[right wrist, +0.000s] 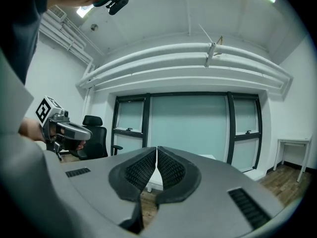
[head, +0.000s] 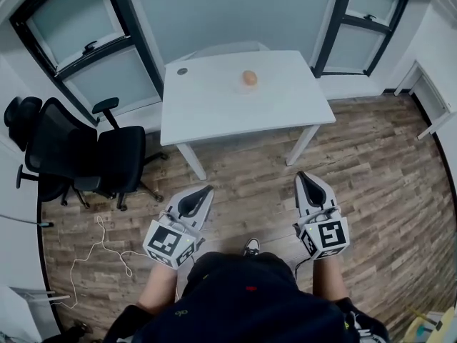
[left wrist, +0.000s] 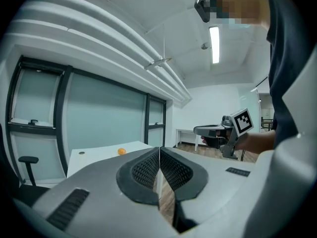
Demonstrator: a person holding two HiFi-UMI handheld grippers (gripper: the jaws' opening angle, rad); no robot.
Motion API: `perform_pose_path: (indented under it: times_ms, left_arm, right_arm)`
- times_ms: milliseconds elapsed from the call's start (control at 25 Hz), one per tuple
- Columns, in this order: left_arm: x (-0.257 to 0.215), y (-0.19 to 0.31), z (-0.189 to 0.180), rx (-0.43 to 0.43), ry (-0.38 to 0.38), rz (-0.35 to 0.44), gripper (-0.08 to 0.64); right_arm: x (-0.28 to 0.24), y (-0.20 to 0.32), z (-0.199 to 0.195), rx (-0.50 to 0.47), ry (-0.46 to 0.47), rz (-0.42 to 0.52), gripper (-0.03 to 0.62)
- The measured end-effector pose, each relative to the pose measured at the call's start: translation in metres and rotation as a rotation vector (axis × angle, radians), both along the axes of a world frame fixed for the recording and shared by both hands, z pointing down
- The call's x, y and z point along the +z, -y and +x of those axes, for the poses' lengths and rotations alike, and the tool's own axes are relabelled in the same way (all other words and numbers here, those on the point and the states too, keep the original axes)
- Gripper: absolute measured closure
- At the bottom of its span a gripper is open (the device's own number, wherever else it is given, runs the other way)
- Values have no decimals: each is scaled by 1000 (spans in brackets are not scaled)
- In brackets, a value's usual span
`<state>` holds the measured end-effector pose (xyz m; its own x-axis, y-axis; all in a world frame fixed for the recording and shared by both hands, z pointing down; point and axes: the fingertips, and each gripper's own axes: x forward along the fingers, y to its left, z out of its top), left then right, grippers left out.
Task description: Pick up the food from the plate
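one table [head: 214,98], one food [head: 249,78], two tongs [head: 206,191] [head: 304,178]

**A:** where's the food [head: 249,78] at?

**B:** it's a small round orange thing, looks whole. It's sitting on a pale plate [head: 242,88] that's kinda hard to make out.

**A:** and the plate?

**B:** lying flat on the white table [head: 214,106], about mid-width and toward the far edge.

**Support Surface: Table**

The white rectangular table [head: 214,109] stands on the brown wood-plank floor [head: 371,177]. Toward its far edge lies a faint pale plate [head: 249,89] bearing round orange food [head: 249,78]. A small dark disc [head: 182,71] lies near the far left corner.
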<state>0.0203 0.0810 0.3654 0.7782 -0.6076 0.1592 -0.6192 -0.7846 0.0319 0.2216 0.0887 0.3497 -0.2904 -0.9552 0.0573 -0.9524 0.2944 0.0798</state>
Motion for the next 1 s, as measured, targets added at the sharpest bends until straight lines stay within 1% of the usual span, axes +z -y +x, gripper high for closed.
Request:
perform_pose_path:
  times_ms: [200,320,440,600,680,800,880,1000]
  left_arm:
    - [5,29,23,-9,10,-22,537]
    - [11,46,23,-8,11,-41,537]
    - [22,77,19,-14,-22,-76,537]
    - [37,130,16,-10,-42,-97,537]
    - [41,161,11,5,-34,-93,537]
    - [49,212,1,29,-11,-86,537]
    - [52,245,-5,43,-8,-80,537]
    - [54,292,-17,60,-9,-79,537]
  right_arm:
    - [11,30,18,-24,4,-36,568]
    - [17,51,14,-46,4,-52,568]
    - [22,77,11,-44,-6,-52,568]
    - [31,121,13,-20,2,-41,568]
    - [34,148,7,-12,-1,-50,568]
    - [36,195,-1,24,-25,-64,568]
    - [36,229,-8,39,-21,-63,568]
    - [40,273,-19,56,-35,-87,568]
